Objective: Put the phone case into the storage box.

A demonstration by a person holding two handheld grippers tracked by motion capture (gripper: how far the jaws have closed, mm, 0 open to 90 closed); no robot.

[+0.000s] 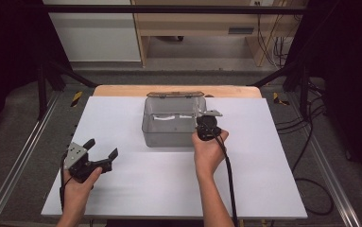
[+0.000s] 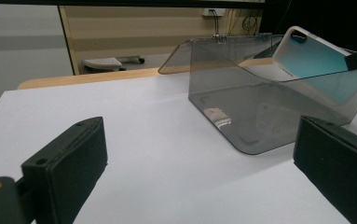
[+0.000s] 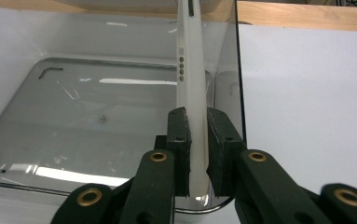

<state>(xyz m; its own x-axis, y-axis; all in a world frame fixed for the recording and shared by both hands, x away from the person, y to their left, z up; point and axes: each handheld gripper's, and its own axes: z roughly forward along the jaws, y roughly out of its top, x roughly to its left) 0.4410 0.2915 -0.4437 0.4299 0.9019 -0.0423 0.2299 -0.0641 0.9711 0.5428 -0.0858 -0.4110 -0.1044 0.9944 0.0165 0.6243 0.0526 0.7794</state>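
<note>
A clear grey plastic box (image 1: 169, 140) stands open at the middle of the white table, its lid (image 1: 175, 94) tipped back. My right gripper (image 1: 201, 116) hangs over the box's right side, shut on a cream phone case (image 3: 191, 74) held edge-on and slanting down into the box. Seen in the left gripper view, the case (image 2: 309, 57) has a teal inner face and leans over the box's (image 2: 241, 107) far rim. My left gripper (image 1: 103, 147) rests at the table's near left, open, with nothing between its jaws (image 2: 199, 140).
The white tabletop (image 1: 263, 161) has bare room on both sides of the box. White labels (image 1: 165, 117) lie on the box floor. A wooden edge (image 1: 122, 90) runs behind the box. Metal rails (image 1: 22, 156) flank the table, and cables (image 1: 311, 142) trail at the right.
</note>
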